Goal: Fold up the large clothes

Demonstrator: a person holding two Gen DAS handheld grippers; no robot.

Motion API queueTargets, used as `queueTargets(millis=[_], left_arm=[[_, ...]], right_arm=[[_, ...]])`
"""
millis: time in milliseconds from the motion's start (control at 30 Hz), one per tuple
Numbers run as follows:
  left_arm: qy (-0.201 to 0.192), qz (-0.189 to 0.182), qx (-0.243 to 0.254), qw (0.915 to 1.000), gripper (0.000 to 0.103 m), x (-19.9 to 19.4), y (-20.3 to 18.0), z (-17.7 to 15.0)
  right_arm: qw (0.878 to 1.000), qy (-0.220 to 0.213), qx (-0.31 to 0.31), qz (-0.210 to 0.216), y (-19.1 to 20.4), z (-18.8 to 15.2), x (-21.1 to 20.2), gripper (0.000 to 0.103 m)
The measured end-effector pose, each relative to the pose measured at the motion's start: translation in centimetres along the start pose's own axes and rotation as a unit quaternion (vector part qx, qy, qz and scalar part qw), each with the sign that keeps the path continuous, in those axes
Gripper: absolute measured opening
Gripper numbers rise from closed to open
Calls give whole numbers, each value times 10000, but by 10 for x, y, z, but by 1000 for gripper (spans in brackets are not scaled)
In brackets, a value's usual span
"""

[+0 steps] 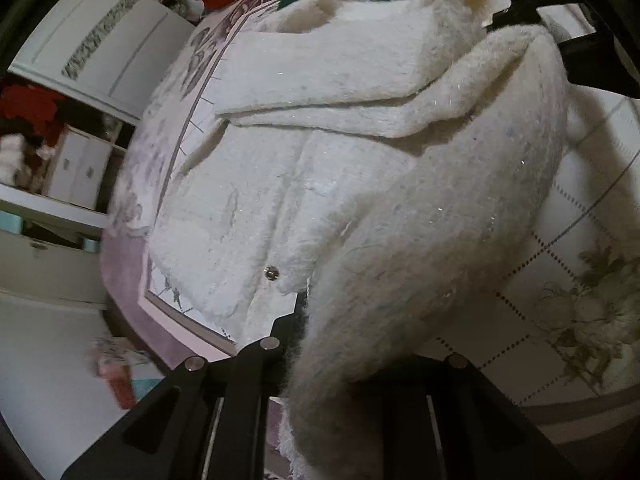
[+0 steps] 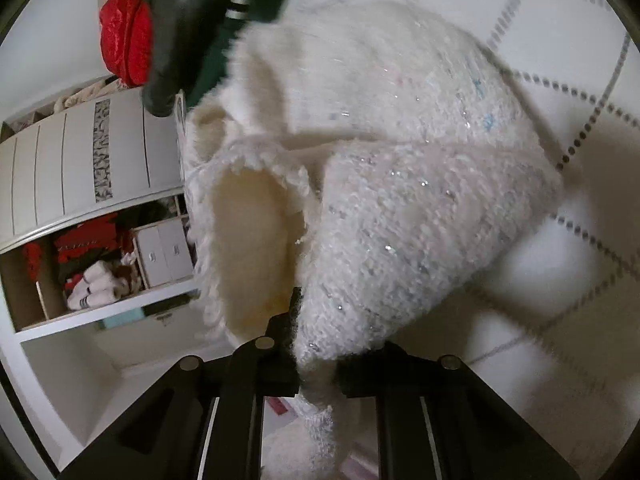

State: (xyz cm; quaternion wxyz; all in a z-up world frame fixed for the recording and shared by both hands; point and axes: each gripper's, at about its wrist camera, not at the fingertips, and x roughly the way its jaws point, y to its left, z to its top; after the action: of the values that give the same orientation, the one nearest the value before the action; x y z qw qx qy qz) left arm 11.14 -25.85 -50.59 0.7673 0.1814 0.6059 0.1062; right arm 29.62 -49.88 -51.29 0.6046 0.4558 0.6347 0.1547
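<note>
On the bed (image 1: 592,208), over a quilted cover with dotted lines, lay the white fuzzy jacket (image 1: 320,184), part of it lifted clear by both tools. The left gripper (image 1: 316,364) had its jaws nearly shut on a thick fold of the jacket, seemingly a sleeve, which rose from between the jaws and ran away up and to the right toward the collar end. In the left wrist view the jacket's body spread flat beyond and left of that fold, its snap button (image 1: 272,273) just ahead of the jaws. The right gripper (image 2: 318,376) was likewise closed tight on fabric, pinching the fuzzy edge beside an open, cream-lined mouth of the garment (image 2: 256,248), a cuff or the neck, I could not tell which. In the right wrist view the pinched cloth climbed away from the jaws toward the top right, so the long axis ran forward from each tool. Neither hand seemed clearly nearer. A red garment (image 2: 124,36) and dark clothing (image 2: 188,12) lay at the far end, past the jacket. The next fold probably depended on carrying both held parts across the flat body.
</note>
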Motion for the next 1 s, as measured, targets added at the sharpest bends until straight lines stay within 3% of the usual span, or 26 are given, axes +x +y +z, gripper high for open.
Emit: queueTargets(millis=[200, 267, 433, 500, 567, 667, 700, 767, 867, 933, 1000], left_arm=[[-46, -837, -567, 9949, 12, 1, 107, 24], [-59, -999, -768, 9920, 13, 12, 142, 34], [42, -1324, -1303, 9826, 17, 70, 231, 60], [219, -1463, -1515, 9773, 20, 106, 258, 67], [400, -1744, -1839, 9665, 25, 147, 284, 71], [717, -2049, -2318, 9482, 36, 190, 315, 67], [730, -2124, -2436, 9435, 38, 194, 321, 64], [666, -2244, -2759, 9322, 61, 197, 338, 55], [612, -2112, -3001, 9282, 65, 192, 354, 45], [630, -2094, -3083, 9258, 65, 189, 354, 40], [654, -1946, -3000, 9316, 65, 187, 345, 39]], right_arm=[[9955, -263, -666, -614, 131, -21, 0, 13], [9908, -280, -957, -910, 186, -16, 30, 13], [9804, -168, -1271, -1495, 262, 8, 121, 13], [9762, -50, -1309, -1728, 273, 18, 164, 13], [9716, 180, -1266, -1991, 278, 33, 213, 15], [9727, 490, -1074, -1998, 277, 42, 262, 41], [9765, 513, -1048, -1815, 283, 43, 268, 54], [9828, 630, -1258, -1197, 291, 42, 272, 60], [9818, 755, -1640, -596, 308, 33, 256, 65], [9789, 455, -1786, -879, 301, 31, 224, 66], [9718, -67, -1839, -1477, 283, 34, 186, 66]])
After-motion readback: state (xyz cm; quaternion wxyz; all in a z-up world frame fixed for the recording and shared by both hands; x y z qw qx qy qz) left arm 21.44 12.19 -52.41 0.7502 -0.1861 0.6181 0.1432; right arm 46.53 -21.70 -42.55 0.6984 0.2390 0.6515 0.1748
